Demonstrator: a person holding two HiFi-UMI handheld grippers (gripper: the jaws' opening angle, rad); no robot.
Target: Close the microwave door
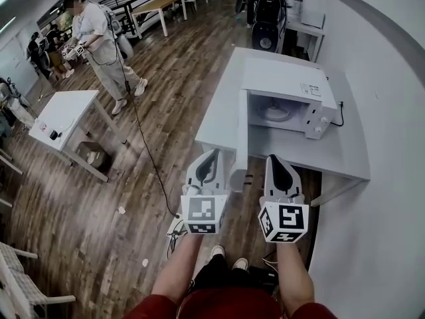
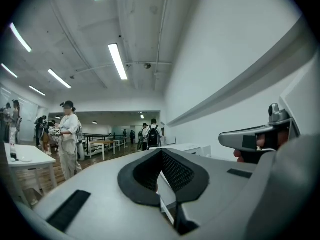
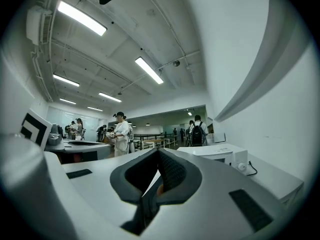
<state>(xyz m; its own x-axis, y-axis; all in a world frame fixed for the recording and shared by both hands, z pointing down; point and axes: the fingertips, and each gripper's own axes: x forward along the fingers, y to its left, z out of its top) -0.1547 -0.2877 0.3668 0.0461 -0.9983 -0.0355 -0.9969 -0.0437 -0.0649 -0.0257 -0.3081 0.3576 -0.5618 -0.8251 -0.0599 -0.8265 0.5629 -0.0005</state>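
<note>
With the left tool (image 1: 213, 154) and right tool (image 1: 273, 159) both pinched closed on nothing, either side of the open door (image 1: 240, 138) of the microwave (image 1: 292, 85) on the counter (image 1: 348, 158), a glancing push could slip off the door's thin edge

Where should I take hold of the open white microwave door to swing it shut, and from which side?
Go for the free edge of the white microwave door, the end nearest you, from its outer left face. It stands wide open, hinged left of the cavity of the white box-shaped microwave, so pressing rightward there should swing it shut. The shut left tool is closest.
</note>
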